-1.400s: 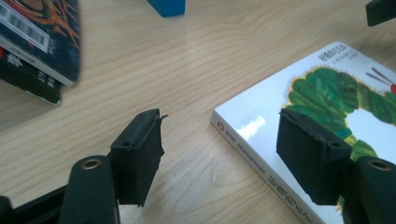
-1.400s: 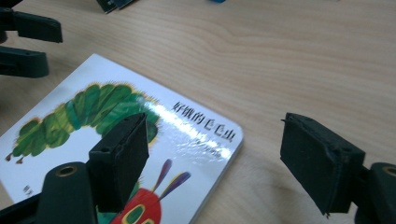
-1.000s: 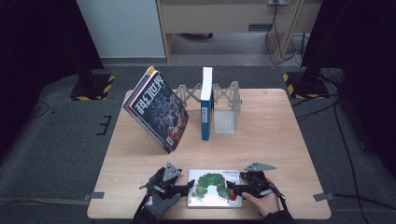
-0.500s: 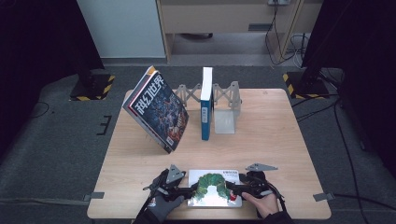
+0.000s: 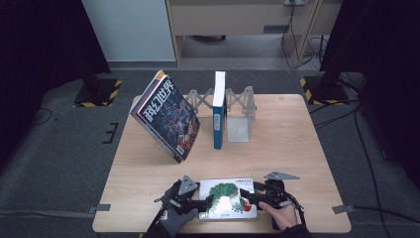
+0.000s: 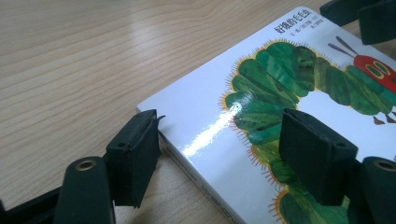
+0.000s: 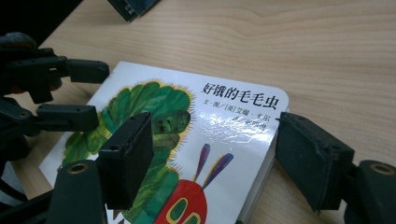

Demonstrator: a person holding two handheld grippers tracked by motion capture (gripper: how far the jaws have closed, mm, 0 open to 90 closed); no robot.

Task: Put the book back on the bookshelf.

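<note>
— Wooden counter [image 5: 297,148], and going from the left, what's at its near edge?

— First the left claw [image 5: 207,202], coming in low at the left short edge of the caterpillar picture book [image 5: 228,191]. In the left gripper view its jaws straddle the book's corner: one pad [image 6: 133,161] is against the spine edge, the other [image 6: 315,161] sits over the glossy cover. Whether they press I cannot tell. The jaws have just opened a little further with the book between them.

— And the book itself?

— Flat on the counter, cover up, close to the near edge, between the two claws.

— On its right?

— The right claw [image 5: 246,197], at the book's right short edge. In the right gripper view its jaws stand wide, one pad [image 7: 128,158] over the cover, the other [image 7: 310,158] beside the book's edge; touching or not, I cannot tell.

— Farther back?

— A big magazine [image 5: 166,116] leans tilted on the left, then an upright blue book [image 5: 218,111] in the grey folding rack [image 5: 240,111], well apart from the claws
</note>
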